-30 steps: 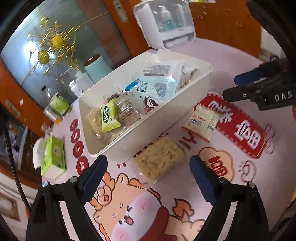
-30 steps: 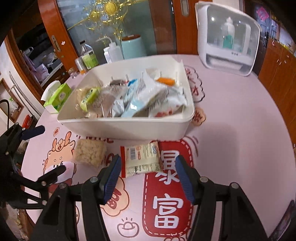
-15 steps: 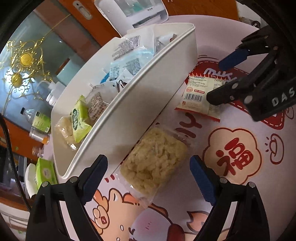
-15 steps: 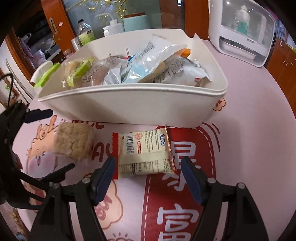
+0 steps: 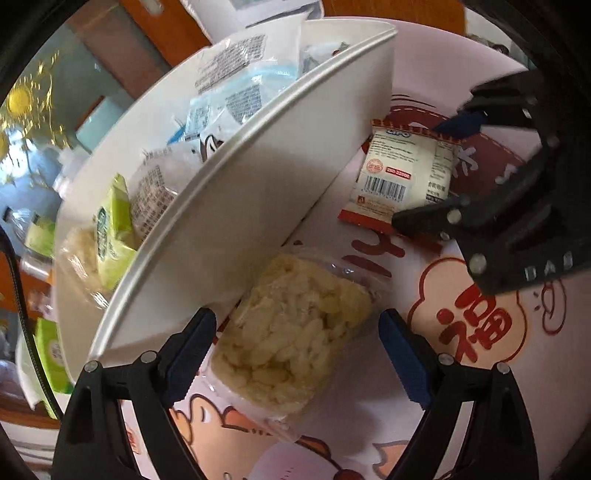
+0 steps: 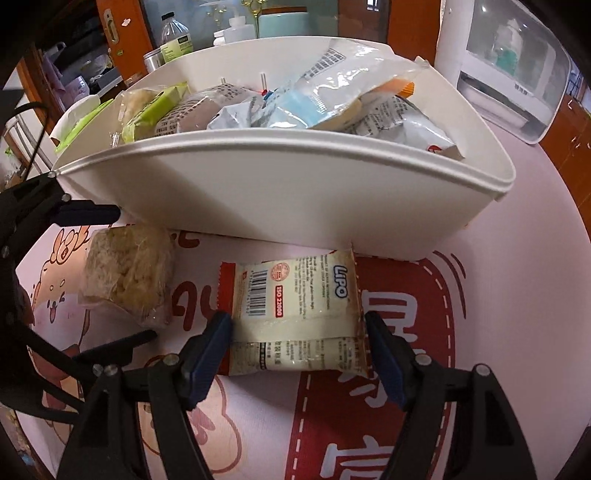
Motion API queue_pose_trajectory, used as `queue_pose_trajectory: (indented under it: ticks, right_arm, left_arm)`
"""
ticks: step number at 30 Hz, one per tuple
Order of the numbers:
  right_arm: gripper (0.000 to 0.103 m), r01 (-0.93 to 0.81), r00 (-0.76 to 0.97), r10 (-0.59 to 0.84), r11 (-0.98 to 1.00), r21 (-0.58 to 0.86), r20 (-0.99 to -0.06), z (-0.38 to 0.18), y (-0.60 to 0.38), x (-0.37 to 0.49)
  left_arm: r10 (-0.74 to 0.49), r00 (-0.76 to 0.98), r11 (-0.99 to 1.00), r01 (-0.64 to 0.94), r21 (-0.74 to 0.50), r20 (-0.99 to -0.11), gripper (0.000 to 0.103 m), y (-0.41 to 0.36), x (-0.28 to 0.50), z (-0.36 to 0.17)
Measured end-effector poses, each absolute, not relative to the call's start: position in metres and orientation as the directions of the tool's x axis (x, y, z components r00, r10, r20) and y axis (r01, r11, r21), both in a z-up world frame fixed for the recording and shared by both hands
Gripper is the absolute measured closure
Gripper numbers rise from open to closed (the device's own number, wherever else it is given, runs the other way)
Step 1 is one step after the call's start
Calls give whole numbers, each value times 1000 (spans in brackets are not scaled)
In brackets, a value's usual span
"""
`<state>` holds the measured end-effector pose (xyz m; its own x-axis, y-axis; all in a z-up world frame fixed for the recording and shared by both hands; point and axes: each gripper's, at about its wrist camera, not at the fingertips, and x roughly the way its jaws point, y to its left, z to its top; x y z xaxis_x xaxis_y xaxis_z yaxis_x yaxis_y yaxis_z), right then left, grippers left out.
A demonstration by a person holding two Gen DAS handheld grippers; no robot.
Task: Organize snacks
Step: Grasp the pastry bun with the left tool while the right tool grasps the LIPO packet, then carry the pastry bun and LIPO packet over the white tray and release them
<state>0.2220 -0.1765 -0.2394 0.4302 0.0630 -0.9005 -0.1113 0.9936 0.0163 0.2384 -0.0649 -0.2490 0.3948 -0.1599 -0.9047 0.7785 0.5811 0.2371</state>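
Note:
A clear packet of pale puffed-rice cake [image 5: 291,332] lies on the printed tablecloth, right against the white snack bin [image 5: 258,221]. My left gripper [image 5: 297,321] stands open, low over it, a finger on each side. To its right lies a white and red Lipo biscuit packet [image 6: 295,310], barcode up, just in front of the bin [image 6: 295,195]. My right gripper [image 6: 295,321] is open with its blue pads flanking the packet's two short ends, very near them. Each gripper shows in the other's view: the right gripper [image 5: 439,170] and the left gripper [image 6: 110,277].
The bin holds several snack packets, a green one [image 6: 155,107] at its left end. Behind it stand bottles [image 6: 175,37] and a teal canister [image 6: 282,22]. A white appliance [image 6: 517,74] sits at the back right, a tissue box [image 5: 51,354] at the left. Wooden cabinets surround the table.
Both grippers have come down toward the table, each closing in on its packet, which now looks much larger. The right gripper's jaws have widened. Neither packet has moved.

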Motion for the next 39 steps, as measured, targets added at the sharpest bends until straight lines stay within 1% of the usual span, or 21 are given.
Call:
queue_pose_trajectory:
  ticks: [1, 3, 4, 5, 6, 7, 9, 11, 14, 19, 26, 32, 36, 39]
  right_arm:
    - [29, -113, 432, 62, 994, 14, -900, -239, -176, 222]
    - [31, -116, 436, 60, 993, 10, -898, -240, -176, 220]
    - [35, -114, 439, 53, 993, 3, -897, -239, -176, 219]
    - [38, -113, 440, 53, 994, 3, -897, -238, -176, 218]
    - [40, -112, 440, 56, 994, 7, -896, -240, -174, 215]
    - [44, -112, 441, 61, 994, 13, -895, -239, -175, 214]
    - [50, -108, 442, 70, 994, 24, -894, -237, -177, 211]
    - [52, -95, 440, 86, 994, 49, -894, -236, -184, 207]
    - [53, -82, 433, 95, 994, 66, -897, -235, -193, 202]
    - [53, -79, 423, 108, 994, 82, -900, -233, -198, 185]
    - [53, -72, 425, 130, 991, 109, -896, -223, -205, 162]
    - [53, -65, 466, 158, 987, 145, -870, -198, -209, 146]
    - [53, -79, 501, 174, 985, 155, -847, -175, -208, 138]
    - [53, -90, 538, 188, 982, 165, -822, -154, -207, 133]
  left_arm:
    - [-162, 383, 589, 777, 222, -910, 17, -65, 242, -249]
    - [-168, 350, 603, 776, 185, -922, 21, -66, 246, -249]
    - [-171, 333, 608, 776, 166, -927, 28, -66, 249, -249]
    - [-169, 321, 618, 771, 153, -932, 31, -66, 251, -249]
    - [-157, 325, 627, 762, 160, -932, 32, -66, 252, -248]
    - [-143, 324, 635, 755, 165, -935, 34, -67, 252, -248]
    - [-141, 312, 653, 743, 149, -940, 35, -68, 252, -247]
    - [-143, 295, 679, 724, 123, -945, 36, -67, 249, -246]
    - [-157, 265, 723, 687, 72, -952, 39, -65, 240, -243]
    - [-186, 222, 796, 605, -15, -957, 40, -60, 216, -242]
    - [-239, 231, 876, 471, -106, -943, 40, -41, 189, -228]
    - [-301, 261, 912, 361, -196, -917, 40, -25, 169, -203]
    - [-320, 291, 919, 325, -221, -902, 40, -23, 162, -182]
    - [-318, 319, 925, 313, -218, -893, 40, -34, 156, -162]
